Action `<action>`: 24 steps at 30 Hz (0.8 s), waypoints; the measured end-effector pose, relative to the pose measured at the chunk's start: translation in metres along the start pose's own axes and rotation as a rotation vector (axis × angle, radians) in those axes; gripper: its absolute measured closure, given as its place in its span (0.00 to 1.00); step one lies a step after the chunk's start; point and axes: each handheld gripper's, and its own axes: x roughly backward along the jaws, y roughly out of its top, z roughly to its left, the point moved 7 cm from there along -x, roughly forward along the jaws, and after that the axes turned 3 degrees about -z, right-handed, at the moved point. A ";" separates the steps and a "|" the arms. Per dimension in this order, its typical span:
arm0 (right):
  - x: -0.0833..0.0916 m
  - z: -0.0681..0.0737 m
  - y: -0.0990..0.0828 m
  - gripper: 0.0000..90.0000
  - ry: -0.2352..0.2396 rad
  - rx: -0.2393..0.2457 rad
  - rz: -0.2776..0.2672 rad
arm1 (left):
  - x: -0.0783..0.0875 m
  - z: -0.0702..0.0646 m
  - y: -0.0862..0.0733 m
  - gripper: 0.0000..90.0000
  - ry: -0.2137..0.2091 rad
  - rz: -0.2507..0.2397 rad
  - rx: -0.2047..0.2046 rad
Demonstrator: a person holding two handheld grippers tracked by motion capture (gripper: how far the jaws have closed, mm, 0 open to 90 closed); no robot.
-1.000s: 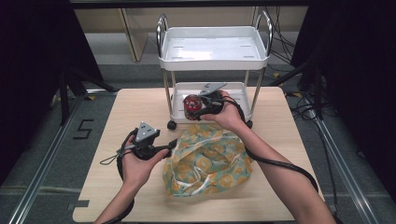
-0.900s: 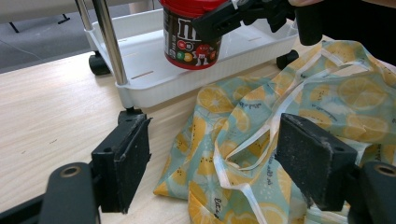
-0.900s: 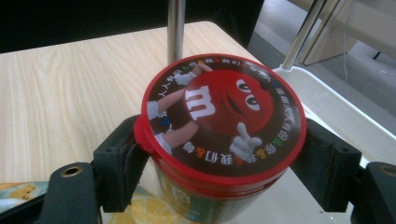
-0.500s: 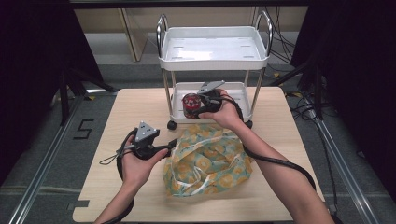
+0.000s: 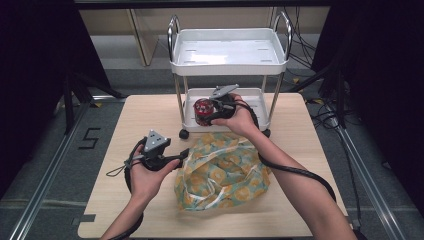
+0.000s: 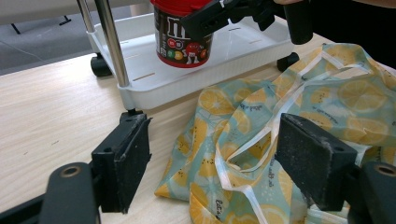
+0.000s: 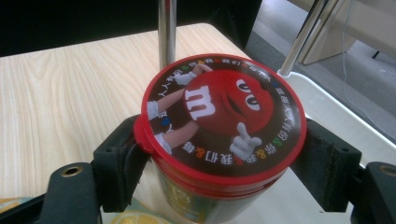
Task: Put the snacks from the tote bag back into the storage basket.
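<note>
Candy tub (image 7: 219,140): short round container, red rim, dark-brown lid printed with a red M&M's character and a ring of small coloured characters. Dark side wall with coloured candies and a big "m" (side print readable in the left gripper view (image 6: 183,32)). The right gripper (image 5: 216,107) is clamped on it, one jaw pad on each side just under the lid rim. The tub hangs upright over the lower tray (image 5: 260,107) of the white two-tier cart (image 5: 227,62), near the tray's left front post. Whether the base touches the tray I cannot tell; the left gripper view shows it very close to the tray floor.

The left gripper (image 5: 184,154) has its jaws spread wide with nothing between them, low over the wooden table (image 5: 125,130), at the left edge of the lemon-print bag (image 5: 222,172).

View differences: the high view gives the layout (cart at the table's far edge, bag in front of it, both hands). The right gripper view gives the lid art and both pads on the tub. The left gripper view gives the bag's white strap trim, crumpled folds and the cart's black caster (image 6: 100,65).
</note>
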 end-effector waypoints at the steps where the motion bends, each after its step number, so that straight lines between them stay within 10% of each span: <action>1: 0.000 0.001 0.000 0.28 0.003 -0.005 0.004 | 0.000 0.000 0.000 0.28 -0.001 -0.001 0.000; 24: -0.011 0.001 0.005 0.28 0.006 0.005 0.014 | 0.000 0.001 0.000 0.28 -0.001 0.000 0.003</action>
